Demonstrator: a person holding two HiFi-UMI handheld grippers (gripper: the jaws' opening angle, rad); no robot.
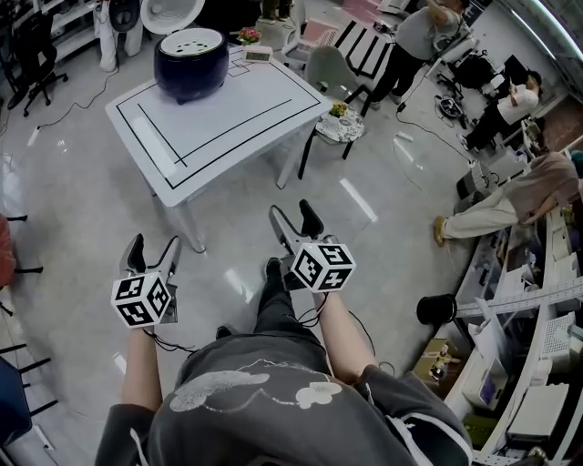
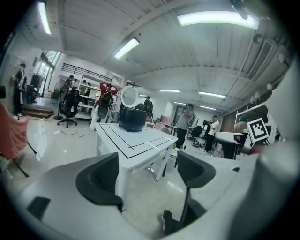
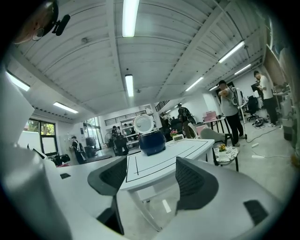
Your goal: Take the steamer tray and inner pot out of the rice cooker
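Note:
A dark blue rice cooker [image 1: 190, 64] stands at the far end of a white table [image 1: 237, 123], its round lid [image 1: 172, 13] swung up. In its mouth lies a white perforated steamer tray [image 1: 192, 41]; the inner pot is hidden under it. Both grippers hang well short of the table, over the floor. My left gripper [image 1: 152, 253] is open and empty, and so is my right gripper [image 1: 292, 219]. The cooker [image 2: 132, 119] shows far off in the left gripper view, and the same cooker [image 3: 152, 141] in the right gripper view.
A grey chair [image 1: 330, 71] and a small round side table [image 1: 341, 126] with flowers stand right of the table. Small items [image 1: 257, 53] sit by the cooker. Several people [image 1: 496, 209] work at desks on the right. A black stool [image 1: 435, 309] is nearby.

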